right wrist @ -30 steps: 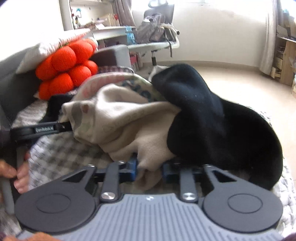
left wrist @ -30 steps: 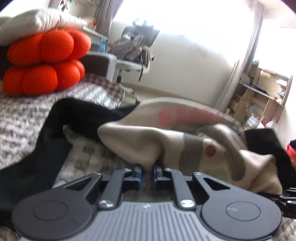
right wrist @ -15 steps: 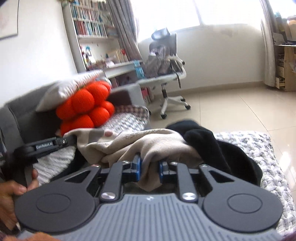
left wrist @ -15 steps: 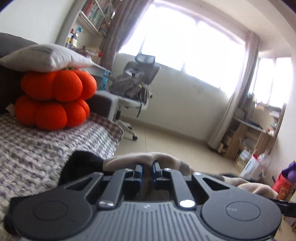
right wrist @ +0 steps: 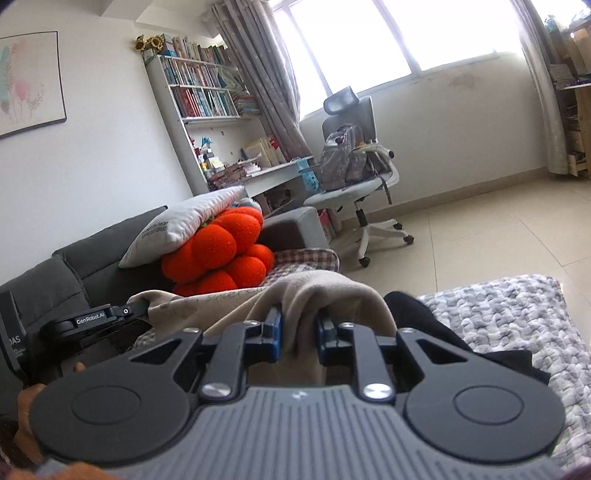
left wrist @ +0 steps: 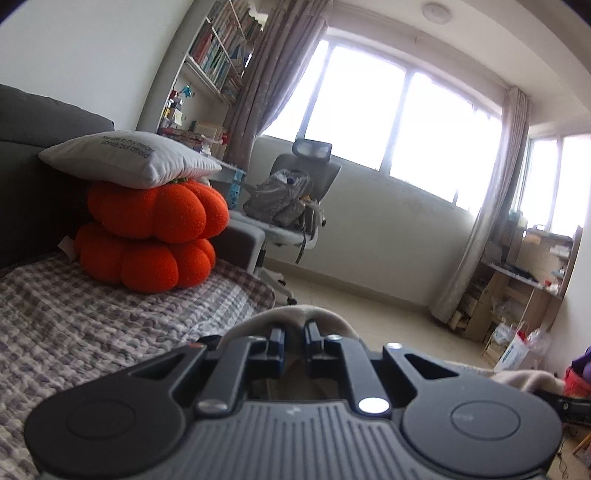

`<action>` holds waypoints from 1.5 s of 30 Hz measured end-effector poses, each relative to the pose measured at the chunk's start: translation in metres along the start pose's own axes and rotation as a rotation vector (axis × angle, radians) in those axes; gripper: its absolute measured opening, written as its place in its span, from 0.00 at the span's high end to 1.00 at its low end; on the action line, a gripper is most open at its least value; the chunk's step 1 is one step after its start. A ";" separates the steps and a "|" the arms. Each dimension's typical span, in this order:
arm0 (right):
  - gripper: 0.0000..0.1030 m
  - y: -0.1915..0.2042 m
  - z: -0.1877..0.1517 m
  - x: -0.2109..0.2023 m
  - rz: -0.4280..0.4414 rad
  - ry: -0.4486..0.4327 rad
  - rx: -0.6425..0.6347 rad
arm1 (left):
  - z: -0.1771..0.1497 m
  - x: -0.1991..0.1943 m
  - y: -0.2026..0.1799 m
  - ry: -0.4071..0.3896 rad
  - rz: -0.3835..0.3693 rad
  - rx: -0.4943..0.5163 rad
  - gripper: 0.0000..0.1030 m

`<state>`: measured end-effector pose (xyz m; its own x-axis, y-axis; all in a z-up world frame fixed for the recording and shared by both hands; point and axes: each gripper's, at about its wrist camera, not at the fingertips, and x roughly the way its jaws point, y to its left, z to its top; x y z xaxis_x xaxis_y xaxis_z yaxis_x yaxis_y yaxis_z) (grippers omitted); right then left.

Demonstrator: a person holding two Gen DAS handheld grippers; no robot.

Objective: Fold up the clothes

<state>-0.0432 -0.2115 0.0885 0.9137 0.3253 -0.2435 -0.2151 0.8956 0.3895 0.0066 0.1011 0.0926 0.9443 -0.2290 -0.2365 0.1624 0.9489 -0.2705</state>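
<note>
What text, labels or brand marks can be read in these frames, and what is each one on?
"GenRobot.AI": on the left gripper's black arm, right wrist view.
"DAS": partial, black device at the frame's left edge.
White pillow: two printed lines, too blurred to read for sure.
Book spines: too small.
Beige garment print: illegible.

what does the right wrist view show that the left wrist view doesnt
Only the right wrist view shows the black garment beside the beige garment, the grey rug, the wall picture, and the left gripper from the side.

Only the left wrist view shows the wooden shelf and the ceiling light.

Both show a gripper shut on the beige garment, the orange cushions, the white pillow, the office chair and the bookshelf.
</note>
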 end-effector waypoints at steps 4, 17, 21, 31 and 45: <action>0.80 -0.003 -0.008 0.012 -0.015 0.059 0.011 | -0.014 0.021 0.004 0.075 0.035 0.017 0.90; 0.80 -0.042 -0.026 0.080 -0.103 0.225 0.092 | -0.042 0.094 0.006 0.200 0.074 0.035 0.89; 0.79 -0.052 -0.031 0.095 -0.113 0.247 0.075 | -0.052 0.115 0.006 0.237 0.090 0.034 0.89; 0.77 -0.057 -0.035 0.107 -0.102 0.267 0.023 | -0.073 0.143 -0.001 0.311 0.127 0.095 0.88; 0.48 -0.055 -0.021 0.063 -0.061 0.238 0.060 | -0.041 0.076 0.010 0.381 0.048 0.008 0.57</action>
<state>0.0188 -0.2338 0.0334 0.8160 0.3399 -0.4677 -0.1349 0.8985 0.4176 0.0677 0.0840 0.0334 0.7769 -0.2473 -0.5791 0.1245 0.9618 -0.2437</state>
